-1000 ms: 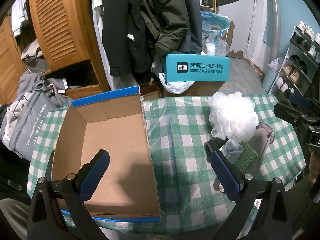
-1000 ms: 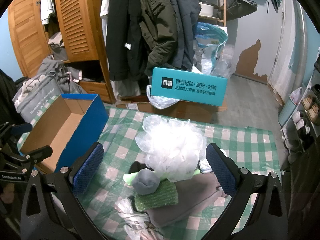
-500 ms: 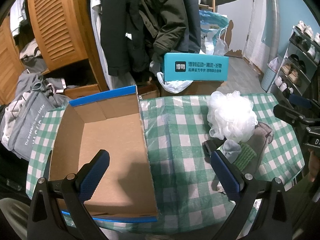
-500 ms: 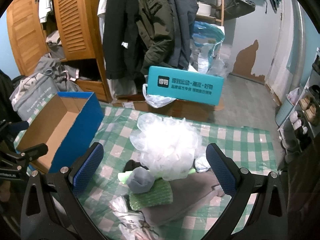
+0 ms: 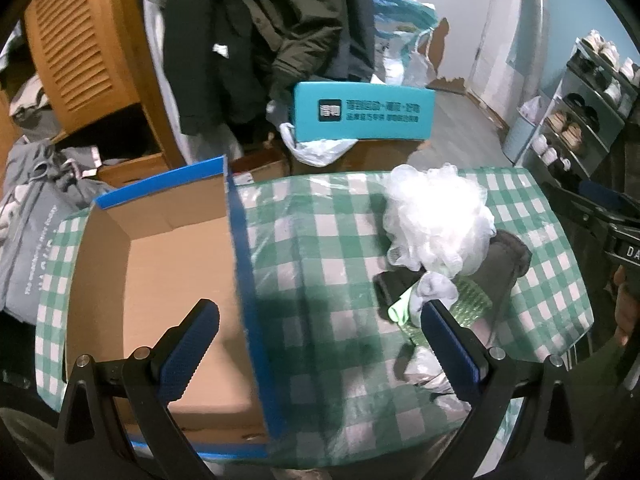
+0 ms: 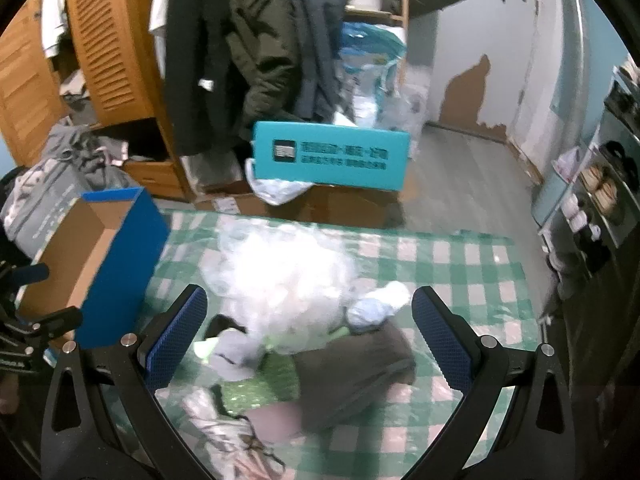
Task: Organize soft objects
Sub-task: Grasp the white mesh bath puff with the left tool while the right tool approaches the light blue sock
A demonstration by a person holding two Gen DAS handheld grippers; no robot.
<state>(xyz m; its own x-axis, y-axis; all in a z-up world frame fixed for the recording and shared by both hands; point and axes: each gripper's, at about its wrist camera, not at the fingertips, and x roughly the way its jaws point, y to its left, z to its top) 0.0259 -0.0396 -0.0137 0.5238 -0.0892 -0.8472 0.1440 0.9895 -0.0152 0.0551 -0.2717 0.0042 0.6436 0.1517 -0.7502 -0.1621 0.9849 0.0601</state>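
I hold both claws released, the left claw (image 5: 320, 340) over the cardboard box (image 5: 160, 280) wall, the right claw (image 6: 308, 332) above the white mesh bath pouf (image 6: 280, 276) on the worktop (image 6: 460, 272).

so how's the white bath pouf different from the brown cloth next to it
The white bath pouf is puffy, rounded and translucent mesh; the brown cloth is dark, opaque and lies flat and crumpled. The pouf sits toward the far side of the pile, the cloth nearer the right gripper. Both rest on the green checked tablecloth, outside the cardboard box.
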